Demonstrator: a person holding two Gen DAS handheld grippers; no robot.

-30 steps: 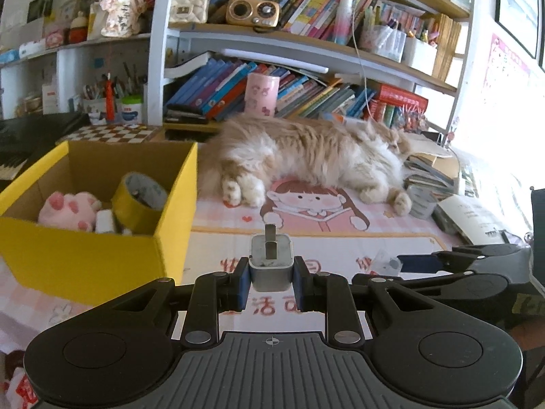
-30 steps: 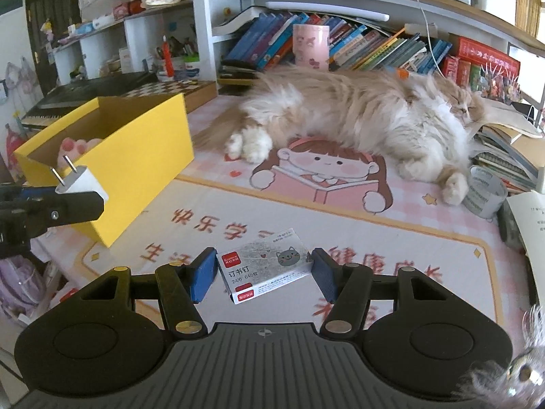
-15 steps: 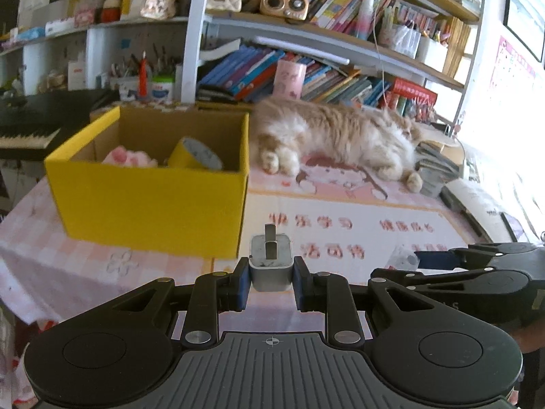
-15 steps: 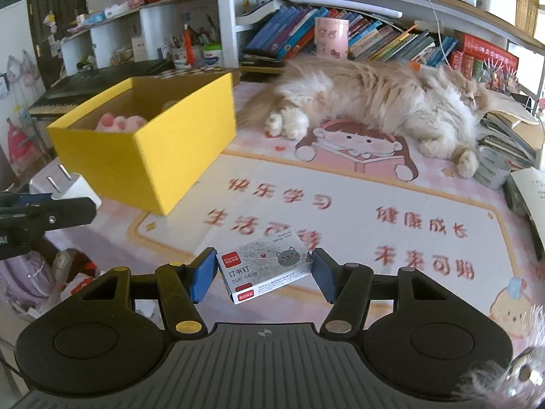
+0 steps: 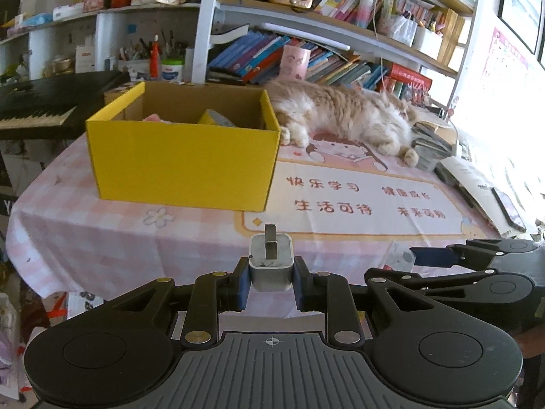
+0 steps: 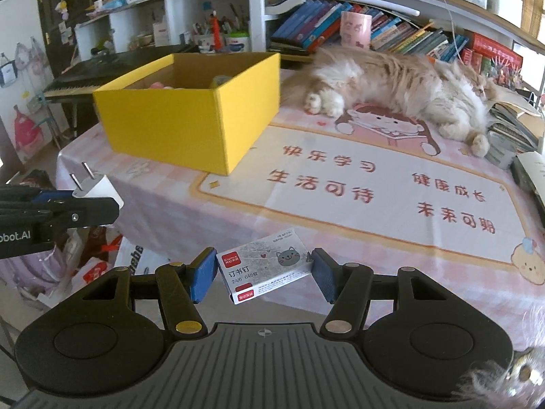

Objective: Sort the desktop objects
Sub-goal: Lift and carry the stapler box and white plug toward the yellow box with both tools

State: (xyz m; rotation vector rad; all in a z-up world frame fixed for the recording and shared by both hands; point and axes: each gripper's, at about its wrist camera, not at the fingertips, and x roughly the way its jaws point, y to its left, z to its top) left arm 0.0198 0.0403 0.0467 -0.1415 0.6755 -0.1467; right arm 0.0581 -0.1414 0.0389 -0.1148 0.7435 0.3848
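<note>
My left gripper (image 5: 270, 277) is shut on a white plug adapter (image 5: 270, 266), prongs pointing up, held off the near edge of the table. The right wrist view shows that adapter (image 6: 98, 189) at the far left. My right gripper (image 6: 264, 274) is shut on a small box of staples (image 6: 267, 269) with a grey cat face printed on it, also held past the table's near edge. A yellow cardboard box (image 5: 184, 160) stands open on the table's left side, with a pink toy and a tape roll (image 5: 218, 119) showing inside. The right gripper (image 5: 432, 259) shows at the right of the left wrist view.
A fluffy cat (image 6: 398, 85) lies stretched along the back of the table. A pink desk mat (image 6: 357, 184) with red characters covers the middle. Books and papers (image 5: 442, 156) are piled at the right edge. Shelves of books stand behind, a keyboard (image 5: 41, 116) at the left.
Both grippers have pulled back from the table, each keeping its object. The yellow box and the cat now look farther away, and the table's near edge has come into view.
</note>
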